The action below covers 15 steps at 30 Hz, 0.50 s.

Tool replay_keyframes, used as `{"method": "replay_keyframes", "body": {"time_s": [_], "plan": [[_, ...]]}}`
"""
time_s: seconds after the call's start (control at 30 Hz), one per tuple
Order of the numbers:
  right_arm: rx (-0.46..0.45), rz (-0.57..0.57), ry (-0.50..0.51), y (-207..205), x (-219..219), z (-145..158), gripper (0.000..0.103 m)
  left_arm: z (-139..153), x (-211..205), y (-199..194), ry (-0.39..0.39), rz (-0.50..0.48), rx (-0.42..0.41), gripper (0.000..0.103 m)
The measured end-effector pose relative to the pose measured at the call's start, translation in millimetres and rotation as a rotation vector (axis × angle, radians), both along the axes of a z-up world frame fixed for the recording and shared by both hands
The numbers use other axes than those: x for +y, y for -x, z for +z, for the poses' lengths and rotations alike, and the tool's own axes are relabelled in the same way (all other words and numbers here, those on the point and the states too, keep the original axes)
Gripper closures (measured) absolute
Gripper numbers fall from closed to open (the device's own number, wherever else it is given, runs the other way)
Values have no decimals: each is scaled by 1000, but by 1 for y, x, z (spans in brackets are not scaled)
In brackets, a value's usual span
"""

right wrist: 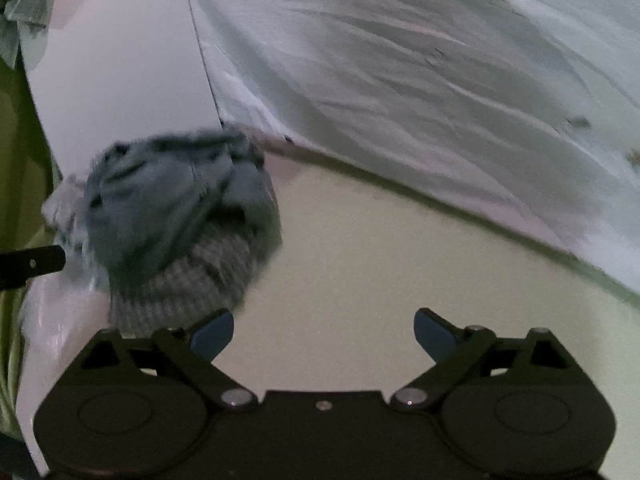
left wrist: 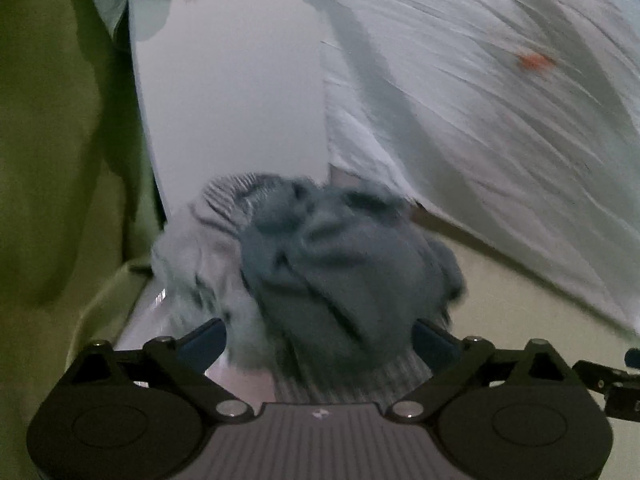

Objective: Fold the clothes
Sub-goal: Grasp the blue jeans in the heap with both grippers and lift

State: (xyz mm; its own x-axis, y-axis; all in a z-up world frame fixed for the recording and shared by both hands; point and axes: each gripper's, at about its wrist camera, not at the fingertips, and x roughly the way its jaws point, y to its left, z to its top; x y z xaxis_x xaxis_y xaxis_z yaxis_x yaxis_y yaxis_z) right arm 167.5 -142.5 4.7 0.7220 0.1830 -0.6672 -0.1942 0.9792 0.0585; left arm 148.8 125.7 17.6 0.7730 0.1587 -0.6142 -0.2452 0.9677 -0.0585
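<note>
One crumpled blue-grey garment [left wrist: 344, 256], ribbed hem.

Bundled clothes [right wrist: 176, 216] lie left of the right tongs [right wrist: 324, 334], before the sheet [right wrist: 440, 80]

Both tools [left wrist: 320, 342] [right wrist: 324, 334] wide open

A home bedroom: rumpled white bedsheet [right wrist: 420, 80] beside a green wall [left wrist: 52, 140].
</note>
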Motion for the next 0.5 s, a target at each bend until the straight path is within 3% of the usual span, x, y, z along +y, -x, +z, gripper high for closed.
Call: {"method": "replay_keyframes", "body": {"time_s": [0.23,0.37,0.5], "plan": [[-3,22,-103,-113,41,-1,14,-7,62,-106,65,54,-6,14],[85,7,-215,-177,59,-23,18,-23,73,-149,108,17,36,21],[235,-15,-323,-224,71,-55,18,-41,76,-169,141,27,69,28]]}}
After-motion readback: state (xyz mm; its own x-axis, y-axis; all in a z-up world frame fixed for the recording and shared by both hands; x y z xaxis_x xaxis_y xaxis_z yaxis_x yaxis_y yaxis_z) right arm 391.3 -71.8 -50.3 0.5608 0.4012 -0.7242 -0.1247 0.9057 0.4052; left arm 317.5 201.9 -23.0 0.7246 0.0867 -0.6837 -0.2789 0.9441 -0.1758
